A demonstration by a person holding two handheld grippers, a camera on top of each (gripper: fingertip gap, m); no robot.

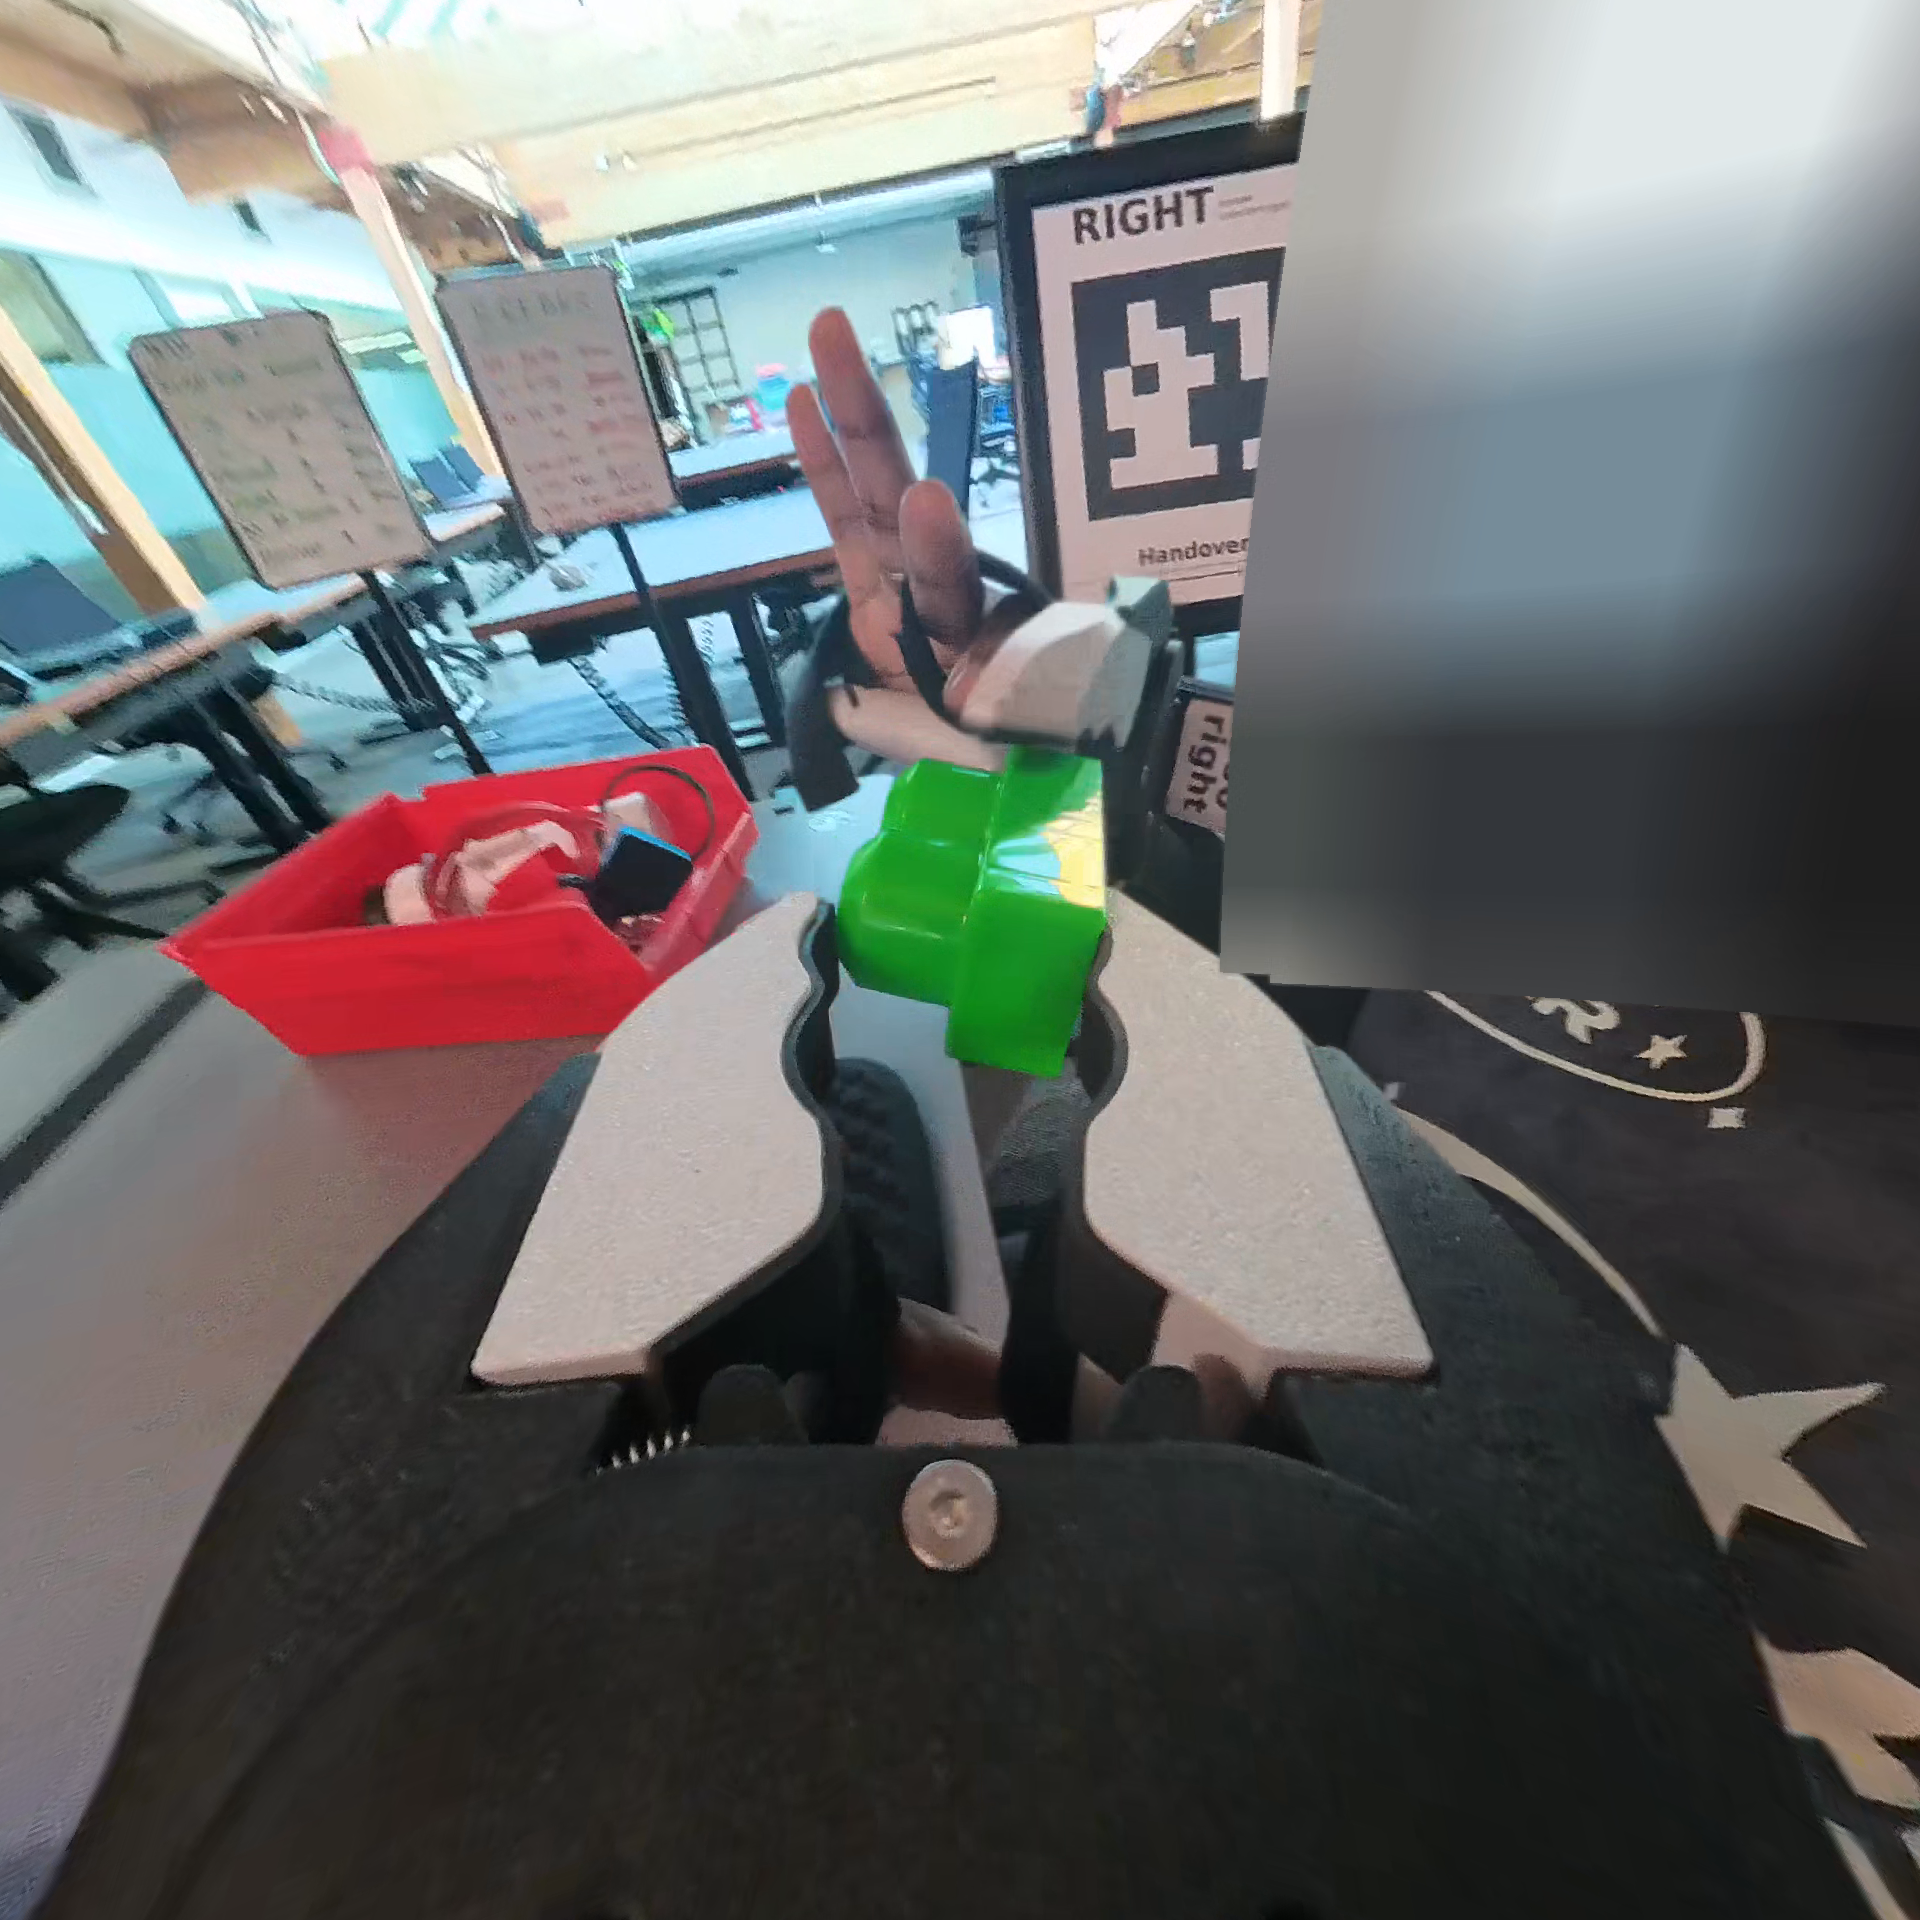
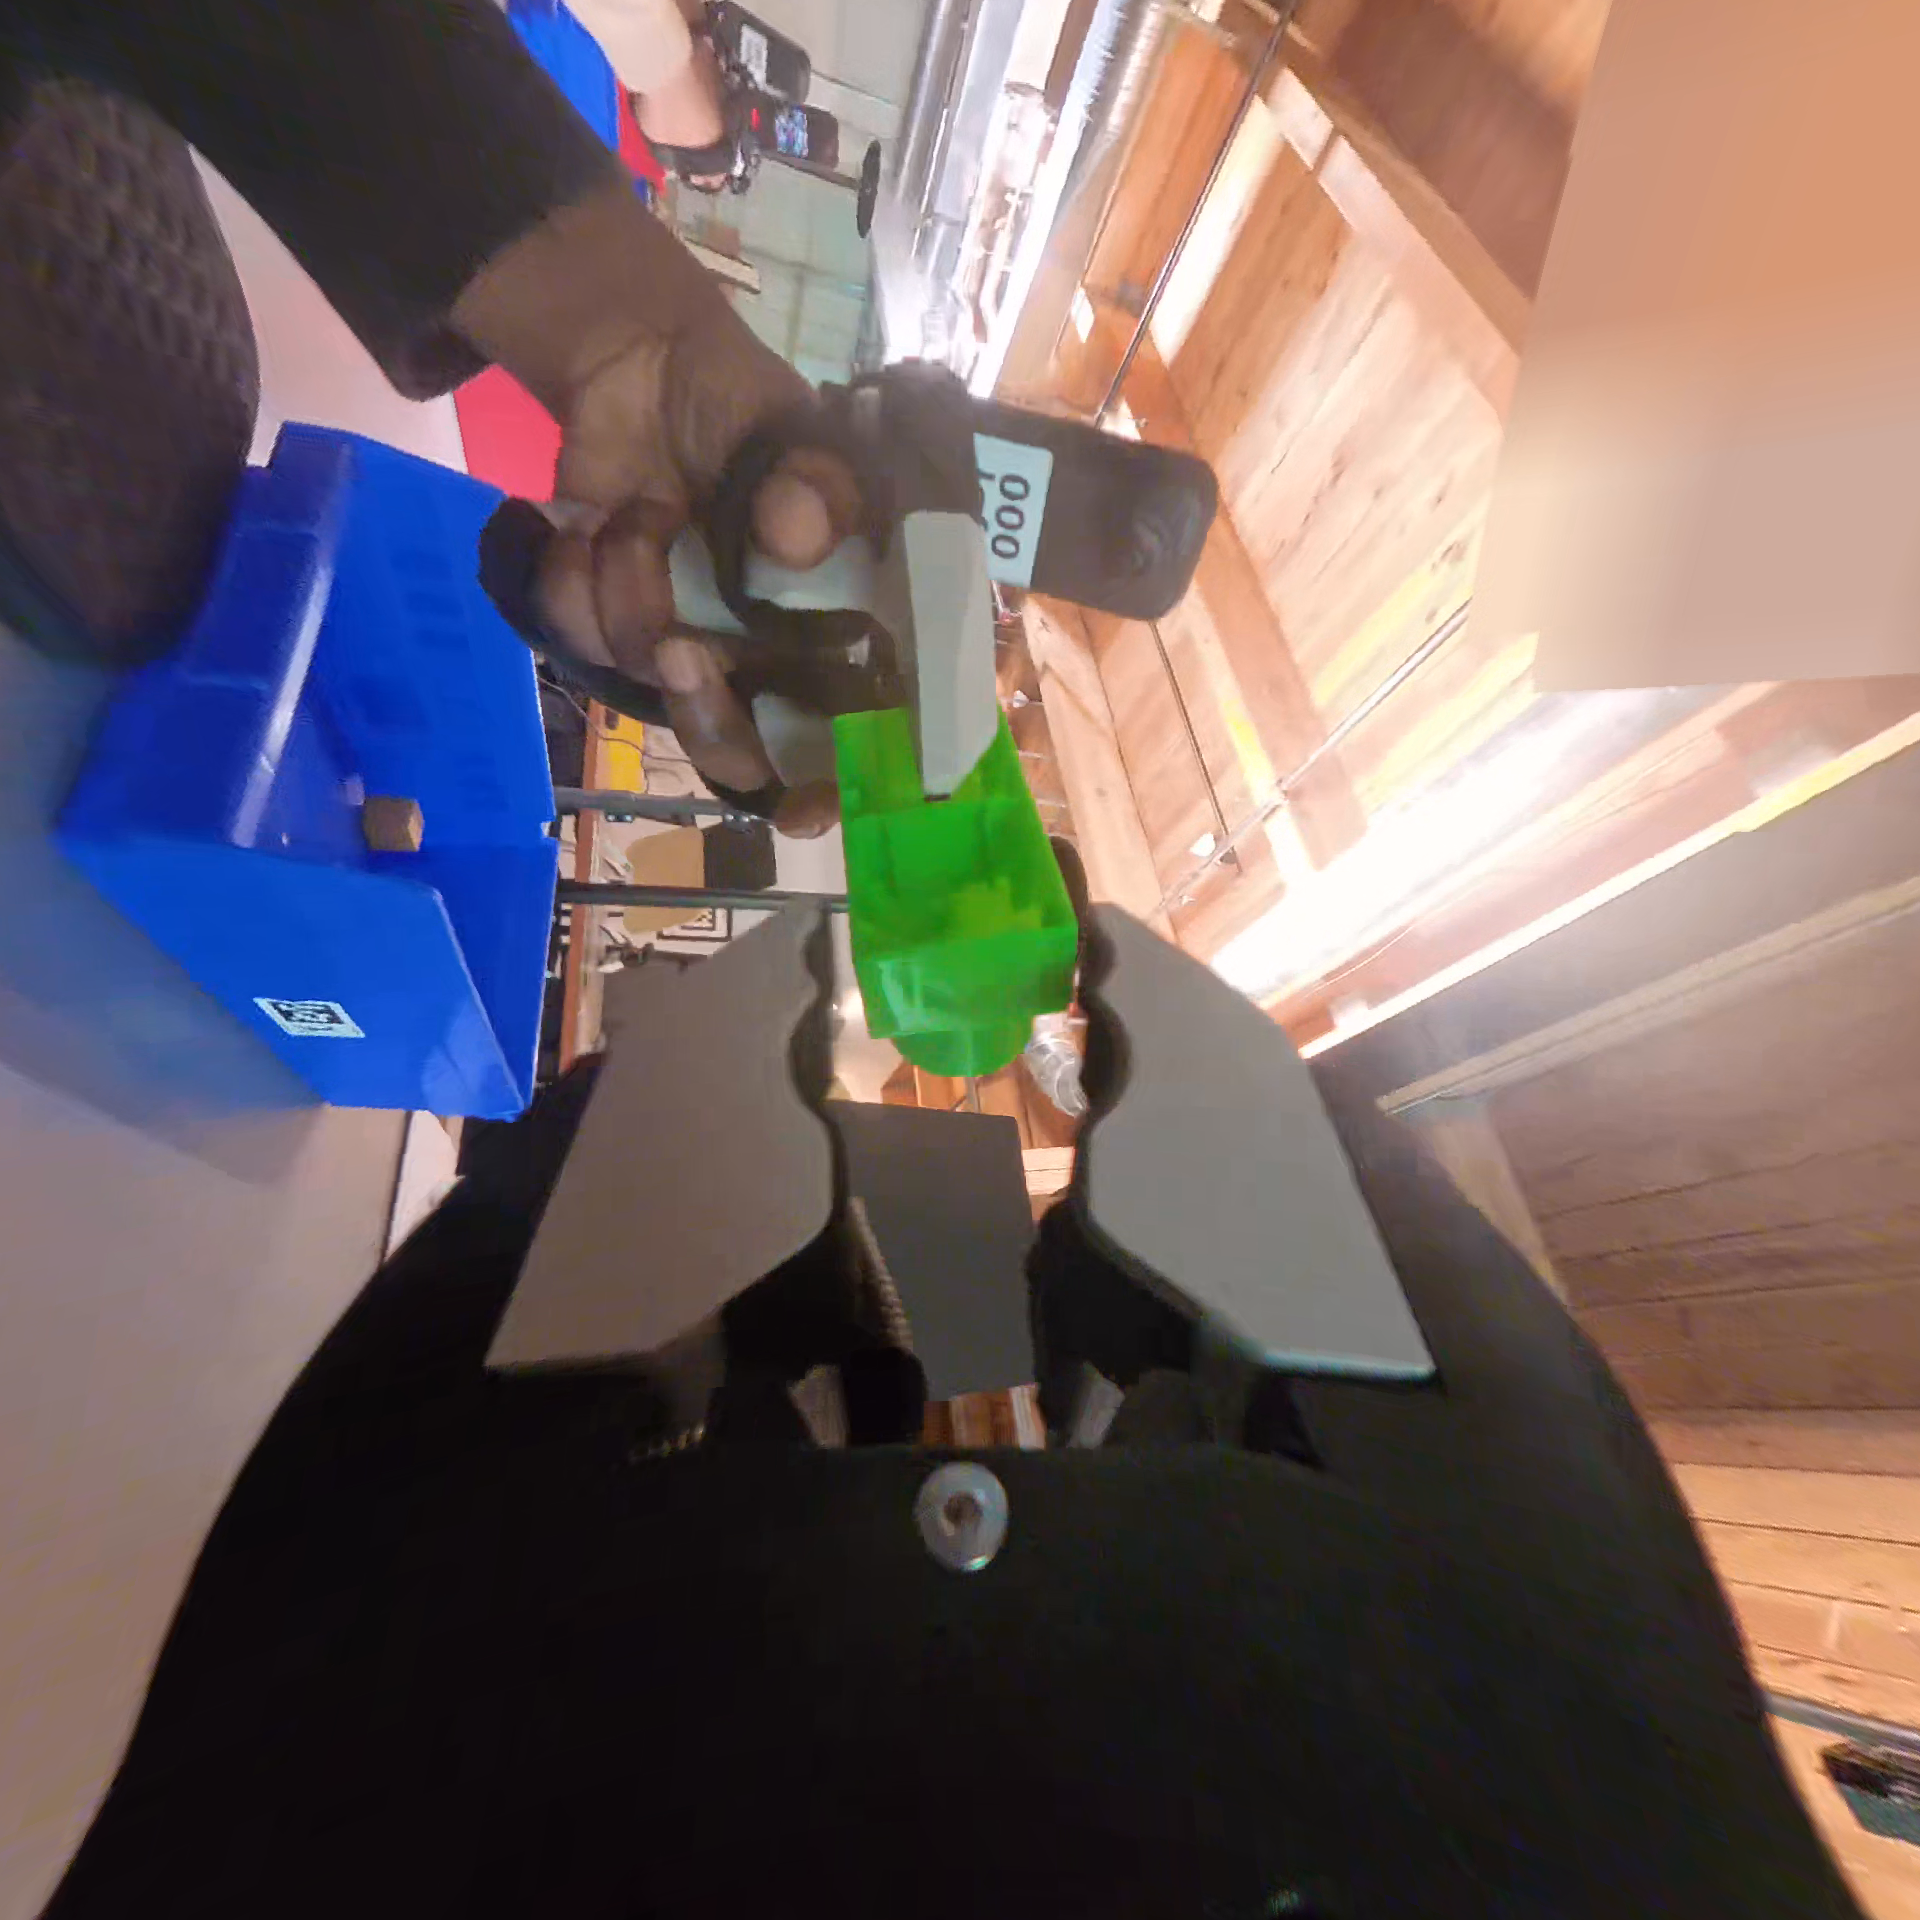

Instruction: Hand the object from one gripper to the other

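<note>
A bright green plastic block [image 1: 966, 894] hangs in the air between both grippers. My left gripper [image 1: 961, 956] is shut on its near end, with both fingertips against its sides. In the right wrist view the left gripper [image 2: 935, 675] clamps the block's far end, and a hand squeezes its handle. My right gripper [image 2: 951, 966] is open, its fingertips either side of the block [image 2: 956, 935] with small gaps. In the left wrist view the right gripper [image 1: 1081, 665] sits at the block's far end, and the hand [image 1: 883, 499] on it has its fingers spread.
A red bin [image 1: 312, 977] with cables and small items sits on the dark table [image 1: 208, 1195] to the left. A blue bin [image 2: 312, 831] shows in the right wrist view. A marker board [image 1: 1143, 395] stands behind. Black star-patterned fabric [image 1: 1662, 1247] lies on the right.
</note>
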